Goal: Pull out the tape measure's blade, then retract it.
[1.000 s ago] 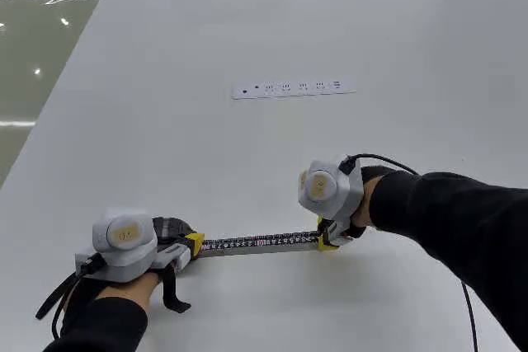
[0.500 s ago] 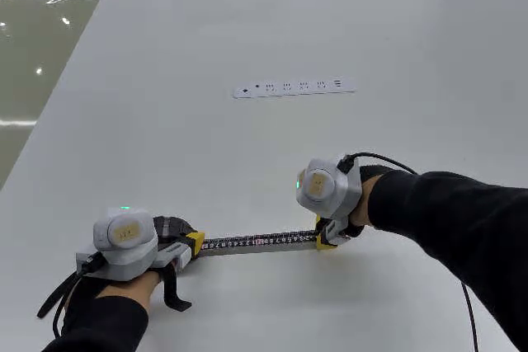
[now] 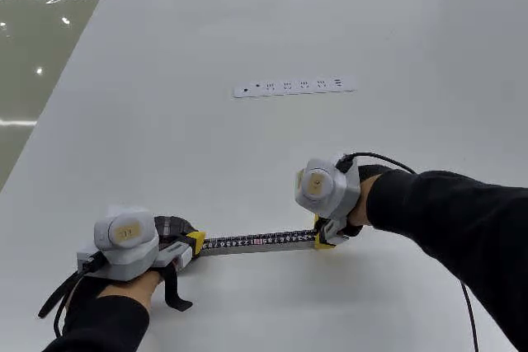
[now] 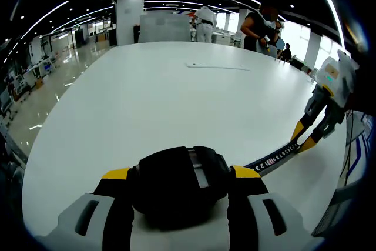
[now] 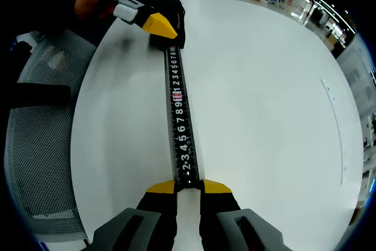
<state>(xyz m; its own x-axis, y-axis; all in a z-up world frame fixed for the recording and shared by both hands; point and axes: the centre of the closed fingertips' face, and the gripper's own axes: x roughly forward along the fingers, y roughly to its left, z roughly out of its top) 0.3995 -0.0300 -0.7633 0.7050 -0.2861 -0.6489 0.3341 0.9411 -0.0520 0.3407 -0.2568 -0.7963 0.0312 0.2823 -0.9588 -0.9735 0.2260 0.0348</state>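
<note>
L gripper (image 4: 181, 173) clenched on tape case (image 3: 169, 227); case black, sits on table (image 3: 247, 154) at near-left. Blade (image 3: 256, 242) is out, lies flat on table w/ printed scale facing up, runs right from case to R gripper (image 3: 322, 241). R gripper jaws pinched on blade's free end, yellow tips either side of it in right gripper view. Power strip (image 3: 293, 86) lies farther back on table, approx. centre, well apart from blade and both grippers.
</note>
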